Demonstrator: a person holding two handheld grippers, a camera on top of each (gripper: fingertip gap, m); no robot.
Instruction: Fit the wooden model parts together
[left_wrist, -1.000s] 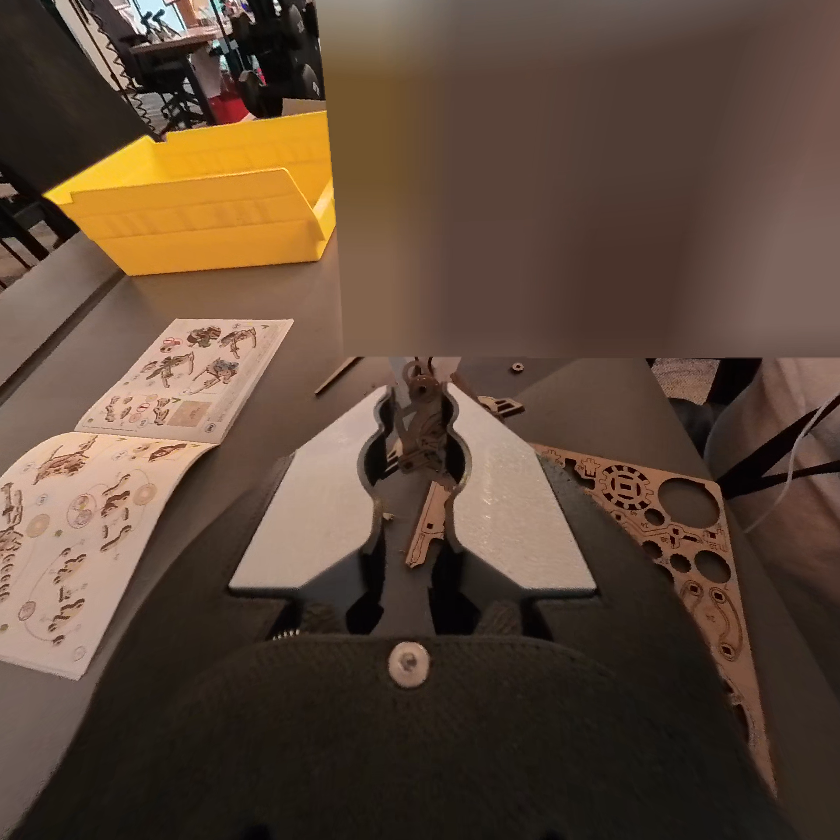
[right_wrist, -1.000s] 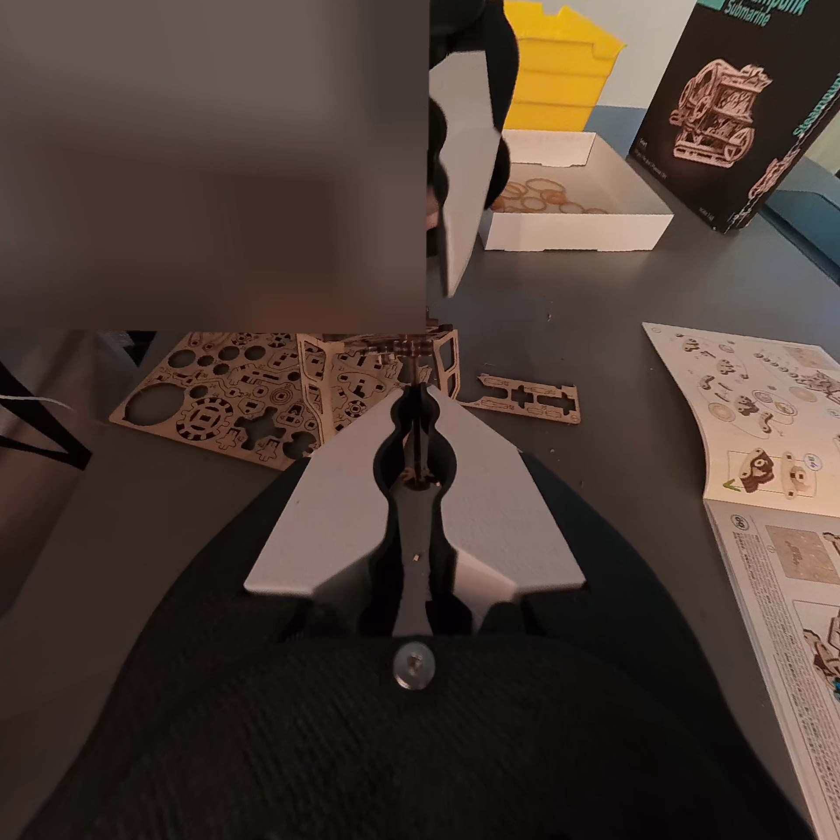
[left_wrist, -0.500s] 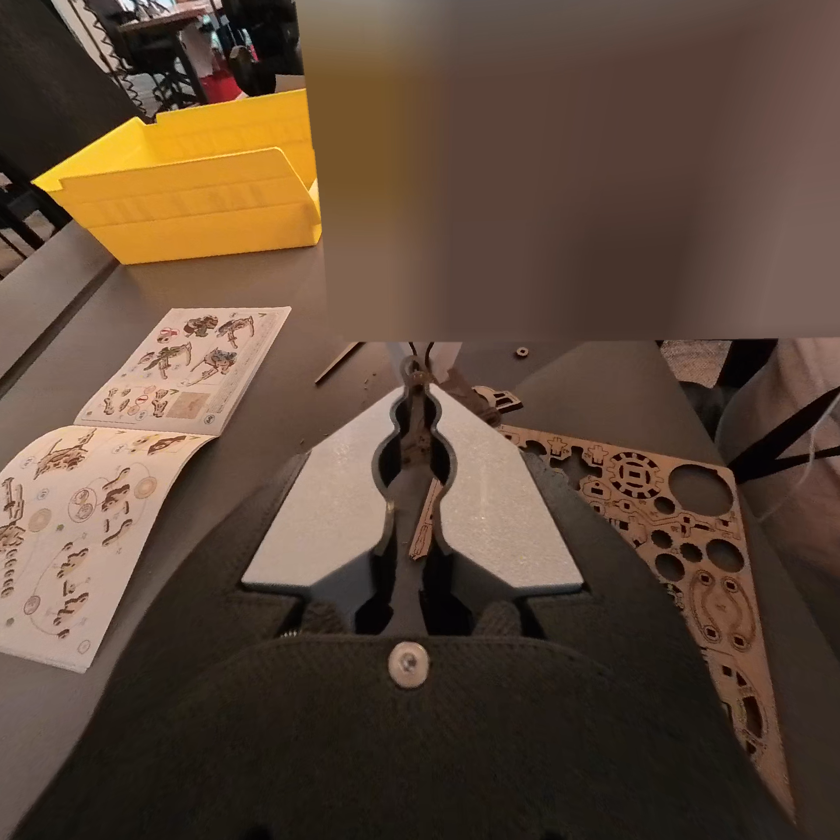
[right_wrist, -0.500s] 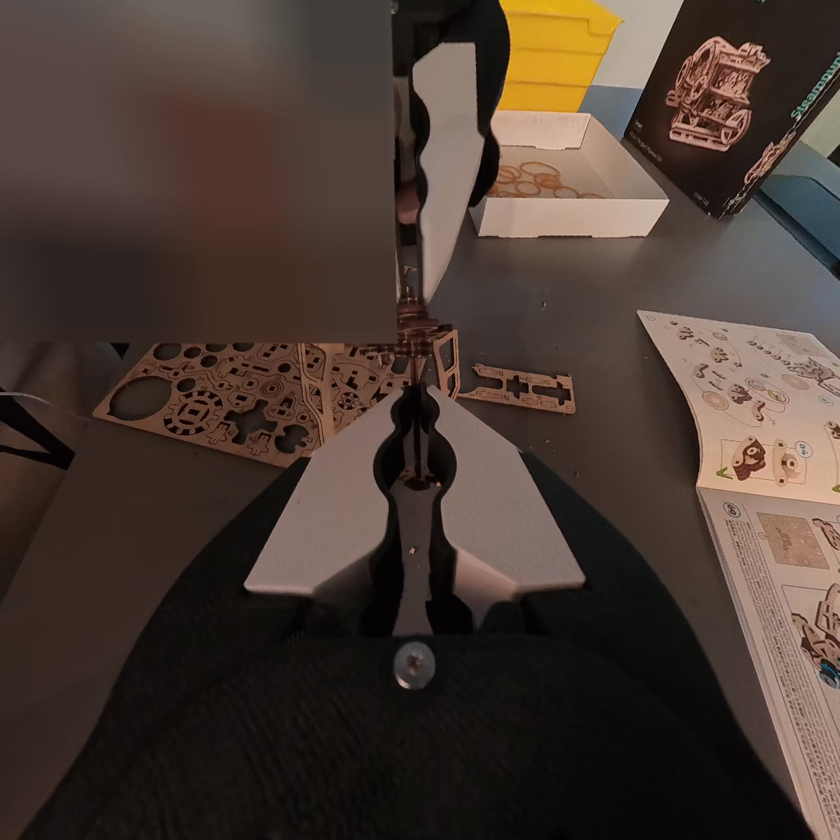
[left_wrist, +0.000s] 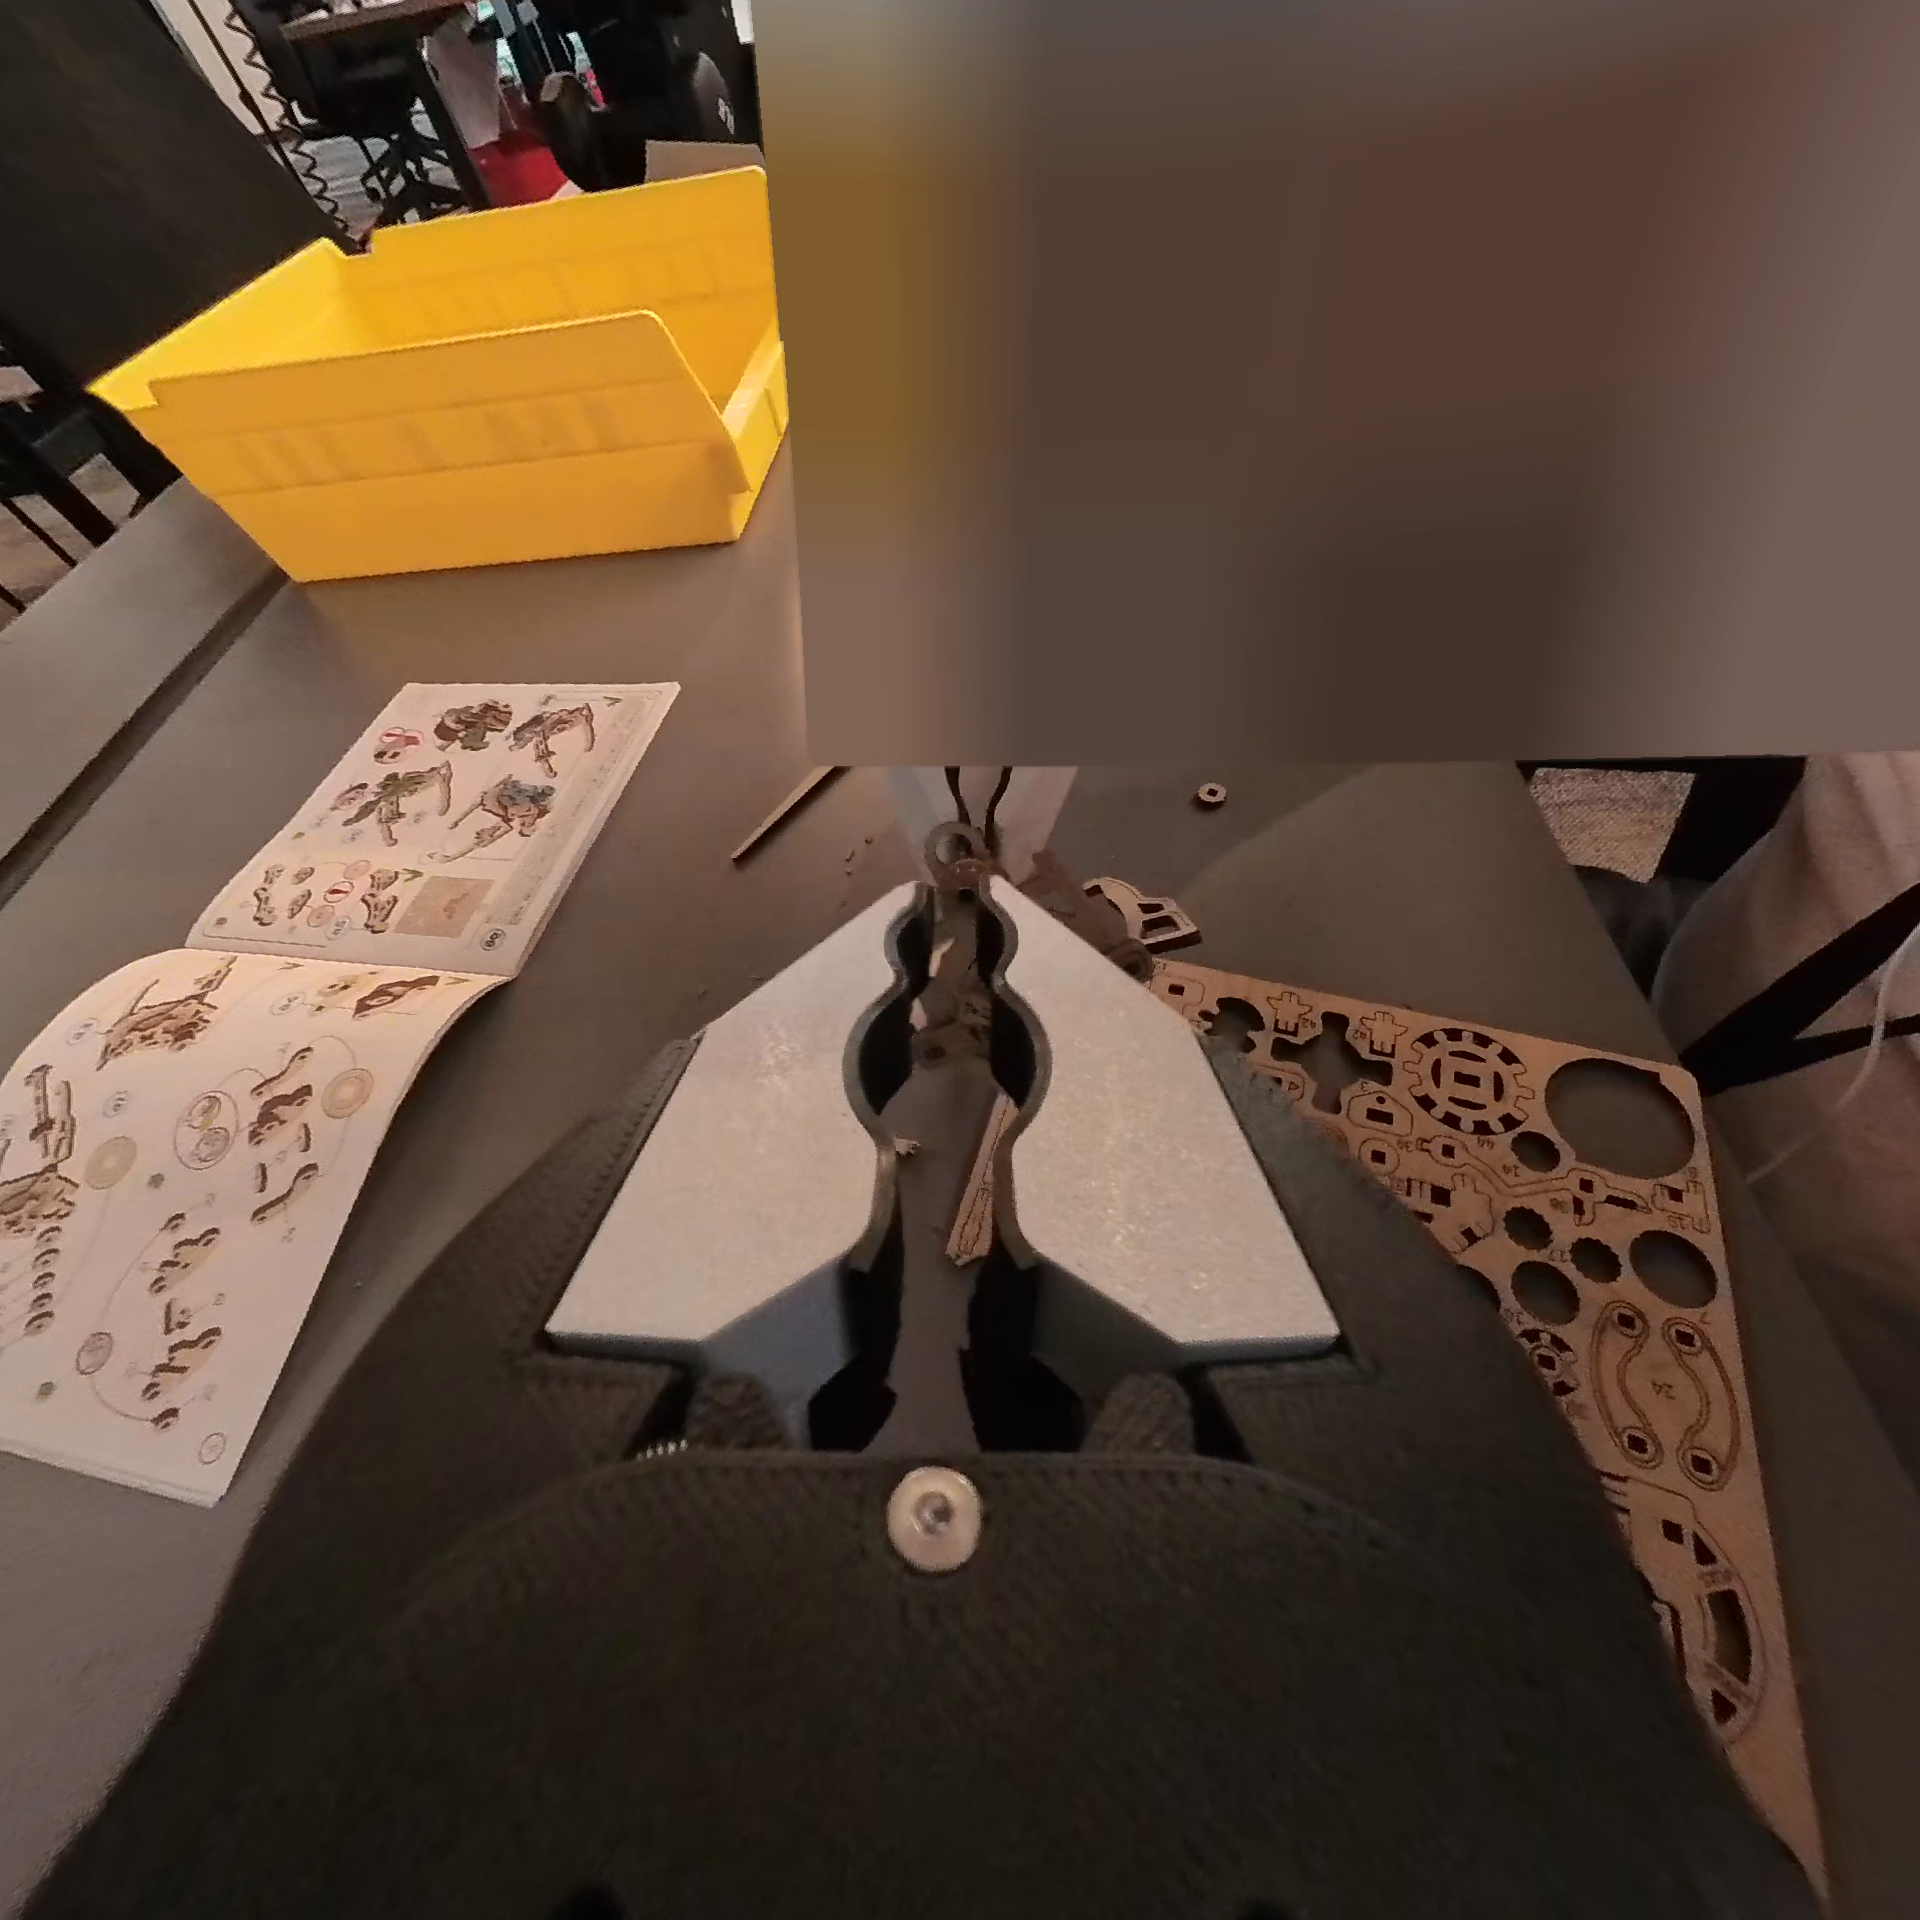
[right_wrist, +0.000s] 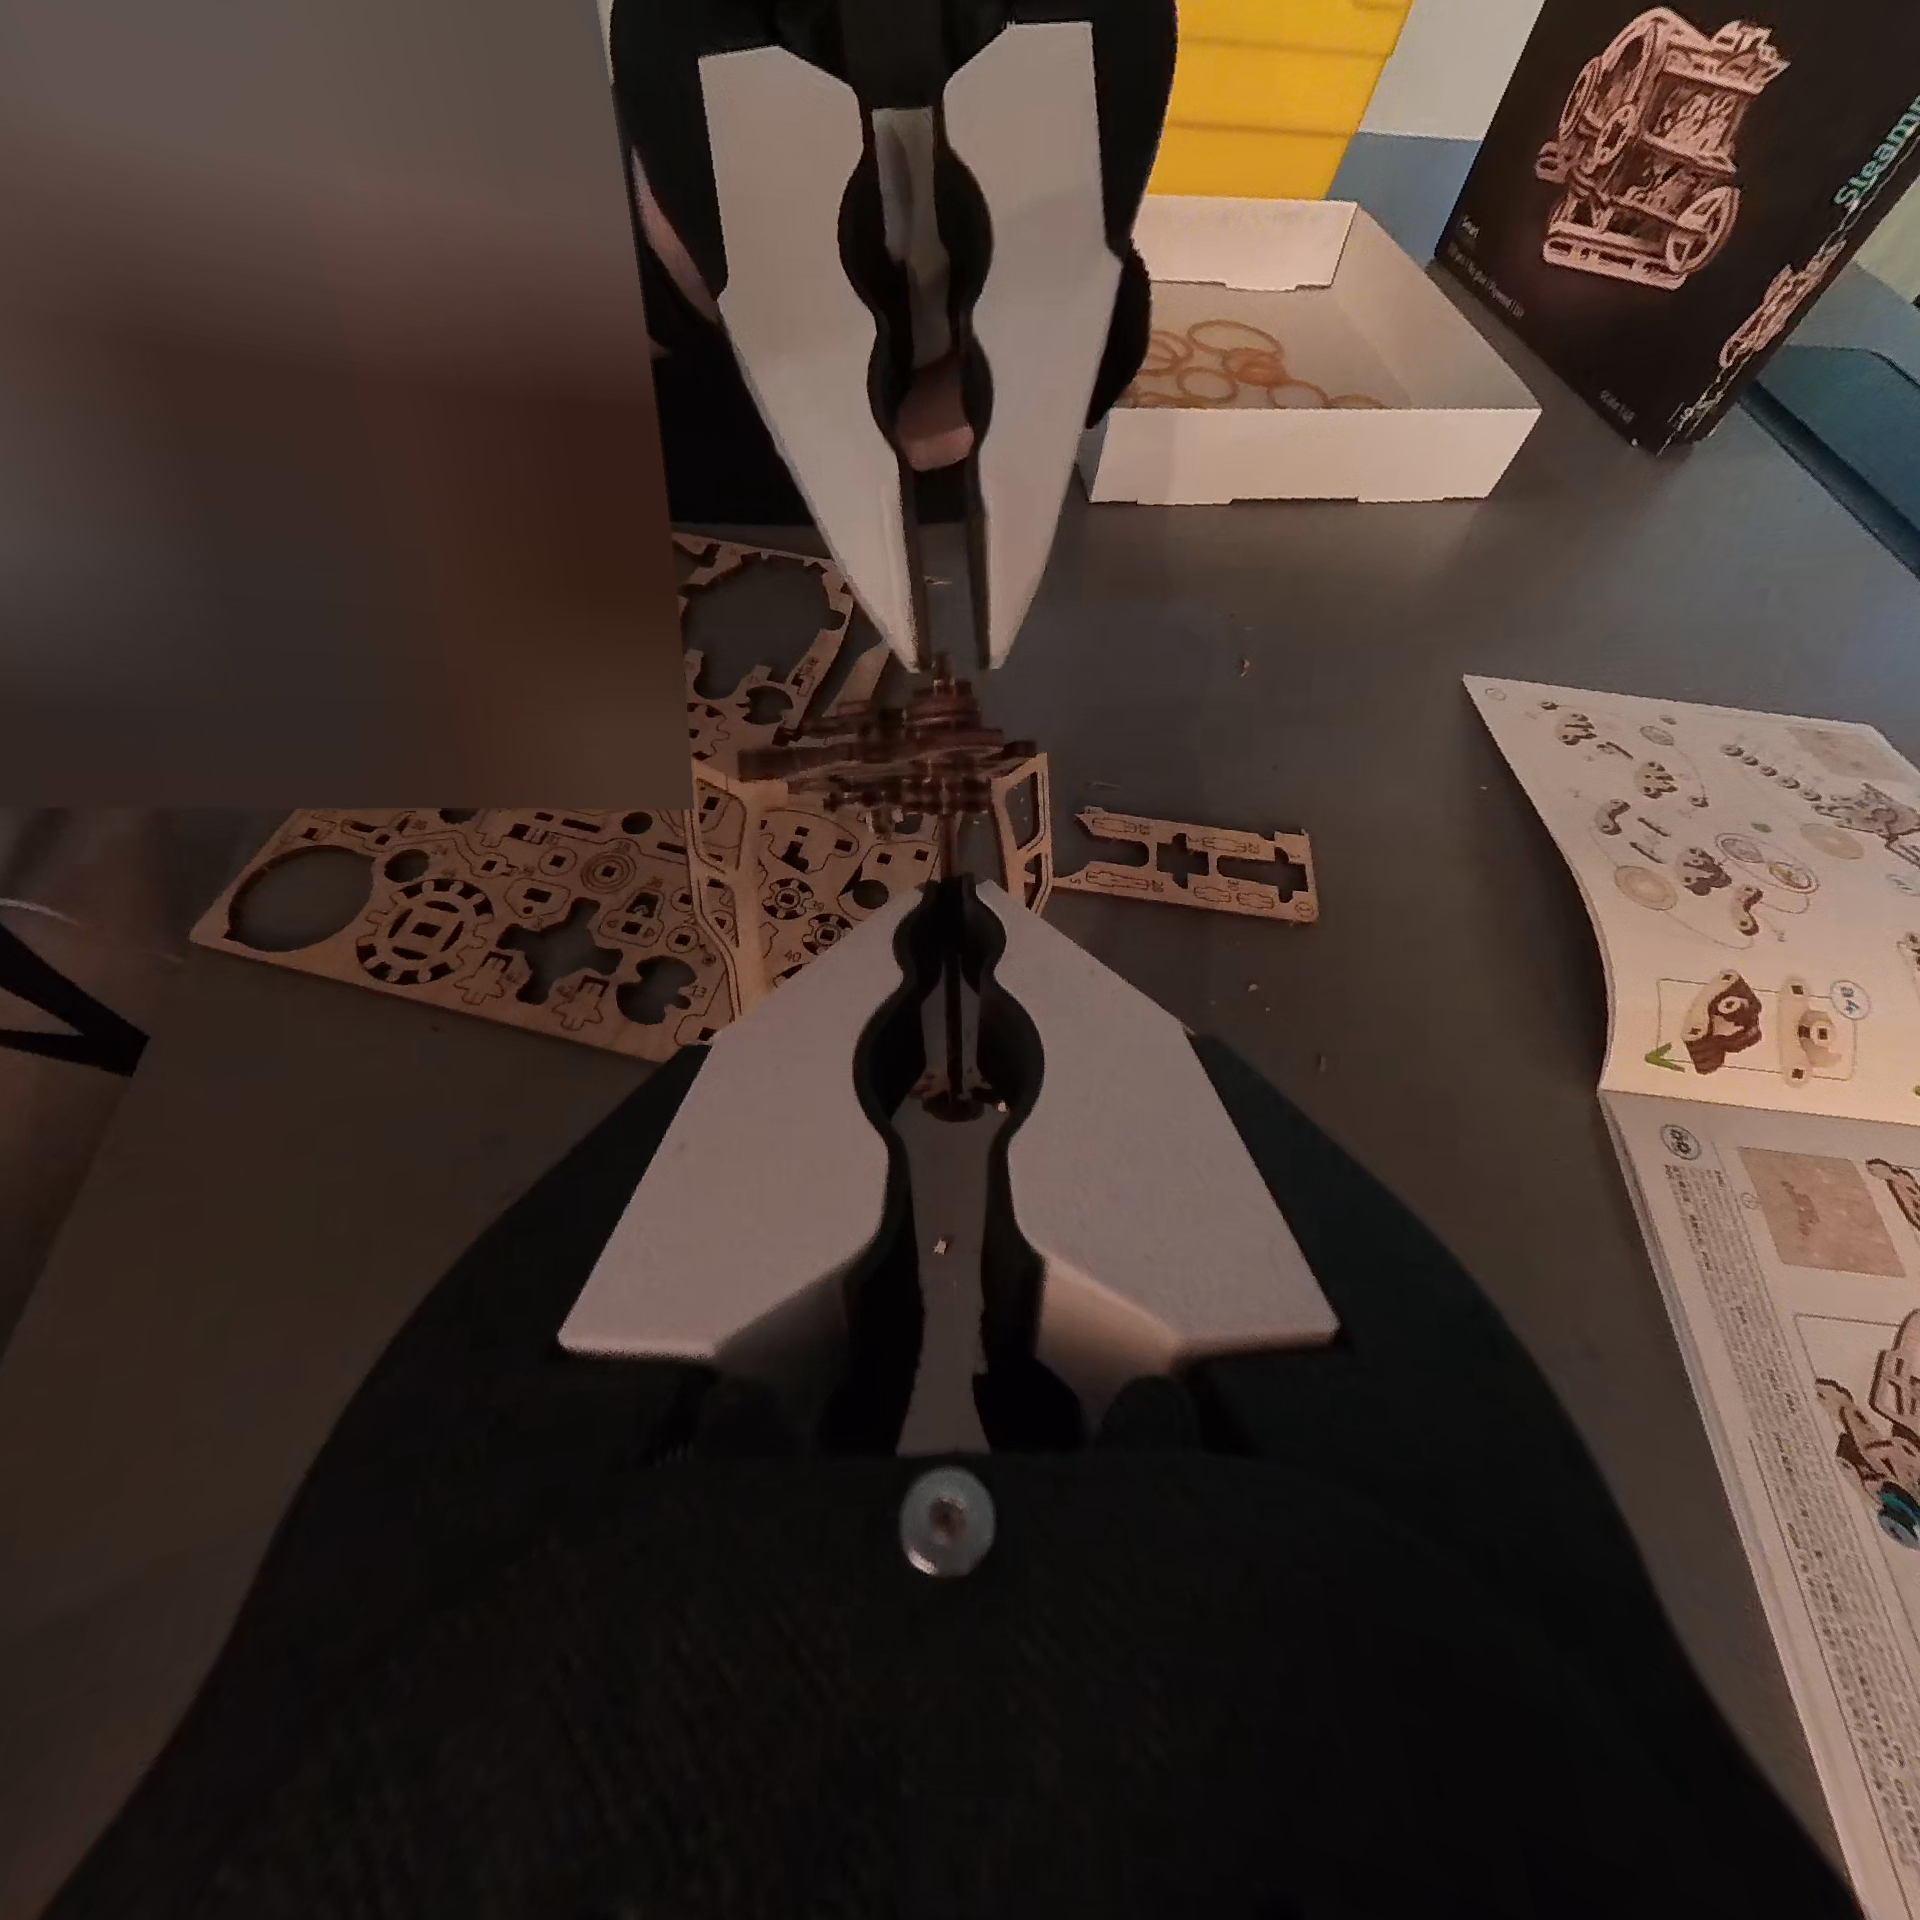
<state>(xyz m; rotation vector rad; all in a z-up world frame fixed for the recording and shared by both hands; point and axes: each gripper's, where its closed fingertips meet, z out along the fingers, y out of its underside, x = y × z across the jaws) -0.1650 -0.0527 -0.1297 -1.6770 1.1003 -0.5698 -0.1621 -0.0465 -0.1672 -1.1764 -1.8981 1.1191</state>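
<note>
Wooden model parts (right_wrist: 894, 764), a small stack of dark gears and plates, hang above the grey bench (right_wrist: 1299, 644) between two grippers. The left gripper (right_wrist: 948, 655) reaches in from 12 o'clock and the right gripper (right_wrist: 951, 883) from 6 o'clock, each with fingers closed onto the assembly. Cut-out wooden sheets (right_wrist: 468, 925) lie at 9 o'clock, an instruction booklet (right_wrist: 1714, 904) at 3 o'clock.
</note>
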